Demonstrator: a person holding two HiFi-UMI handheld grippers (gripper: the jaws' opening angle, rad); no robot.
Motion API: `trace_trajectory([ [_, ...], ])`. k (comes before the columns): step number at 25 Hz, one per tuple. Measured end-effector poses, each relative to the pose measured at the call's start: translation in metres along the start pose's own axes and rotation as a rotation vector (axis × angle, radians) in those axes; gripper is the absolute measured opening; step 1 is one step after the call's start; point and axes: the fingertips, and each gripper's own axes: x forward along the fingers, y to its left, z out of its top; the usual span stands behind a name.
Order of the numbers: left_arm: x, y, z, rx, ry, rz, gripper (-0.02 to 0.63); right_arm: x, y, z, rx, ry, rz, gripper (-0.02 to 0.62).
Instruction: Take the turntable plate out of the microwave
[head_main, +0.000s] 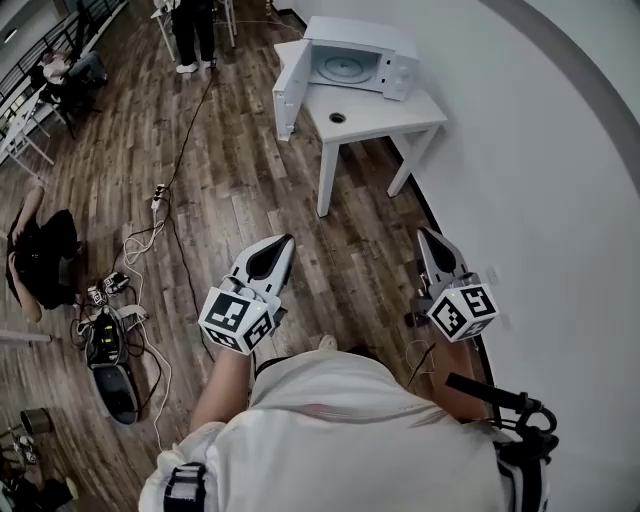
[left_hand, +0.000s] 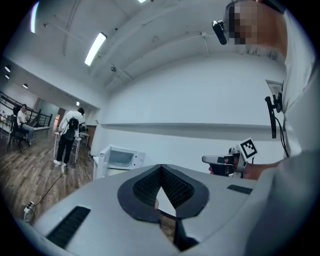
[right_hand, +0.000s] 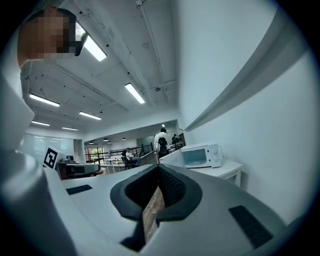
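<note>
The white microwave (head_main: 350, 62) stands on a small white table (head_main: 385, 115) by the wall, well ahead of me, with its door (head_main: 290, 85) swung open to the left. Inside it lies the round glass turntable plate (head_main: 343, 68). My left gripper (head_main: 286, 240) and right gripper (head_main: 423, 233) are held level over the wooden floor, far short of the table, both shut and empty. The left gripper view shows its closed jaws (left_hand: 161, 167) and the microwave (left_hand: 120, 157) in the distance. The right gripper view shows its closed jaws (right_hand: 159, 168) and the microwave (right_hand: 200, 156) ahead to the right.
A white wall (head_main: 540, 180) runs along my right. Cables and a power strip (head_main: 158, 195) trail over the floor at left, beside bags (head_main: 108, 350). A small round thing (head_main: 337, 117) lies on the table. A person (head_main: 195, 30) stands far behind the table.
</note>
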Motion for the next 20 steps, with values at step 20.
trace_trajectory([
  [20, 0.145, 0.031, -0.020, -0.037, 0.046, -0.006, 0.009, 0.067, -0.108, -0.016, 0.057, 0.023, 0.022, 0.003],
])
